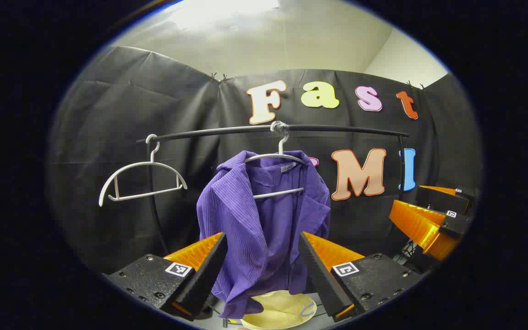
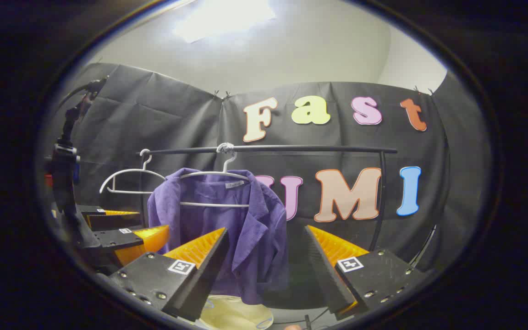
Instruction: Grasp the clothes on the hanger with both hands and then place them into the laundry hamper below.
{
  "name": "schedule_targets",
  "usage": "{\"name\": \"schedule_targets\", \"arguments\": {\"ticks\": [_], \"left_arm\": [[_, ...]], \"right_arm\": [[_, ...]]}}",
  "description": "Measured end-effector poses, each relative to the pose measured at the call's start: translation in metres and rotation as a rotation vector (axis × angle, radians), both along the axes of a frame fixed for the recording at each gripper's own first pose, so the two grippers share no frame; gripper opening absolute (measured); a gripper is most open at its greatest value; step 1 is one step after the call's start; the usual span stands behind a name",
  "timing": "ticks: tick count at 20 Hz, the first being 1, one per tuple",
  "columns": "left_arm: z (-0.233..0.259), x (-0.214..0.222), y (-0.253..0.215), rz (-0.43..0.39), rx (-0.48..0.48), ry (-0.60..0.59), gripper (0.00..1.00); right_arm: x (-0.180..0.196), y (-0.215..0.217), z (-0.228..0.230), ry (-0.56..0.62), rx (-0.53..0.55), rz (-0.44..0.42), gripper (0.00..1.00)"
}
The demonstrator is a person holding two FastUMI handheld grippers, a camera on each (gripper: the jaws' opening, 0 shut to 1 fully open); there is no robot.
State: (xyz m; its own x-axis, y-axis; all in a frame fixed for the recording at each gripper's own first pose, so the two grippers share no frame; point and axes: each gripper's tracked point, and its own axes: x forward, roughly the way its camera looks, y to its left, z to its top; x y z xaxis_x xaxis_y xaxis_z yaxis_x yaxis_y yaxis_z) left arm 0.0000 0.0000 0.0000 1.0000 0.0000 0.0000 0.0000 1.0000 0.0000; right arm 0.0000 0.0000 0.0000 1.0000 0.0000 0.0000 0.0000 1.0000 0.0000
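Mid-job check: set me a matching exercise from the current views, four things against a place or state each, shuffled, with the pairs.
Things:
1. purple shirt
2. empty white hanger
3. laundry hamper
4. left gripper

Place or state:
A. below the rail, under the garment
B. fingers spread apart, nothing between them touched
C. draped on a hanger at mid rail
D. hooked near the rail's end, bare

Pairs: 1-C, 2-D, 3-A, 4-B

No wording could be read. The purple ribbed shirt carried a small white neck label, its script too small and blurred to make out.
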Motion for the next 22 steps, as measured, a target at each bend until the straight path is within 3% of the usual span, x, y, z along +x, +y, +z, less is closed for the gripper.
{"name": "schedule_targets", "arguments": {"ticks": [4,13,22], "left_arm": [[0.0,0.006,0.001,0.002,0.01,0.0,0.95],[0.002,0.014,-0.004,-0.005,0.023,0.0,0.92],[-0.019,0.031,0.005,0.053,0.032,0.049,0.9]], "right_arm": [[-0.004,-0.006,0.001,-0.003,-0.007,-0.004,0.94],[-0.001,-0.009,0.003,-0.006,-0.003,-0.003,0.94],[-0.003,-0.018,0.0,0.004,0.005,-0.011,0.94]]}}
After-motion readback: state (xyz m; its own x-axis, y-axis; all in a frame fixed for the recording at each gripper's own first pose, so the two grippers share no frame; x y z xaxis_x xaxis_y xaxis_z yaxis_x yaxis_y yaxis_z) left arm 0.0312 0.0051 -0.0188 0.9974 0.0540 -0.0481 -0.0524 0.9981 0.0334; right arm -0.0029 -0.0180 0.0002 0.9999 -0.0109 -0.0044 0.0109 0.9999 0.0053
